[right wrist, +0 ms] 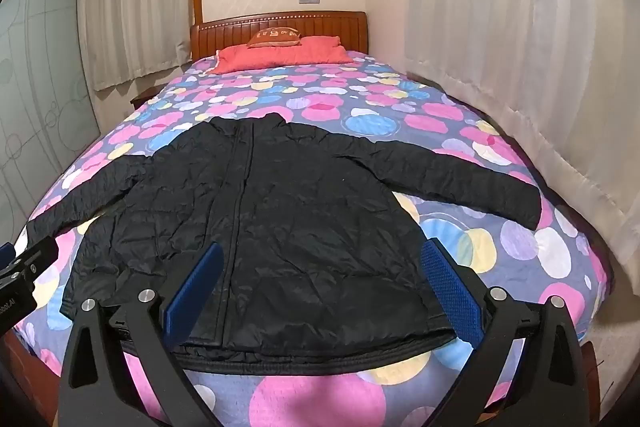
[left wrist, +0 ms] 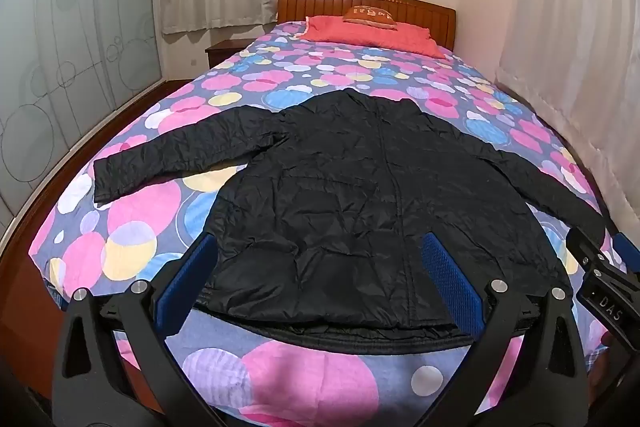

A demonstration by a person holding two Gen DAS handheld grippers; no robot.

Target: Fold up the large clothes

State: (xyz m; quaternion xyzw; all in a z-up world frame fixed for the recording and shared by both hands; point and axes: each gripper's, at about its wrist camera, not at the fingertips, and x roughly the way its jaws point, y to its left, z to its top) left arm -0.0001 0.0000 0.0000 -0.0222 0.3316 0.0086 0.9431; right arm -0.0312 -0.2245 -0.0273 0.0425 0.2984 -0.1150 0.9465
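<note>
Item: 1 black puffer jacket (left wrist: 352, 203), laid flat and front up on the patterned bedspread (left wrist: 132, 211), sleeves spread toward 9 and 3 o'clock so folding can be started. The left gripper (left wrist: 320, 279) and right gripper (right wrist: 324, 287) are held above the hem, jaws wide, nothing gripped.

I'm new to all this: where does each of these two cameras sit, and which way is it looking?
Left wrist view: sits on the left gripper, looking down the bed over the black jacket; its open blue fingers show, and the right gripper at the right edge.
Right wrist view: sits on the right gripper, facing the same way; its open fingers show, the left gripper at the left edge.
Shared: jacket, red pillow, headboard, curtains.
</note>
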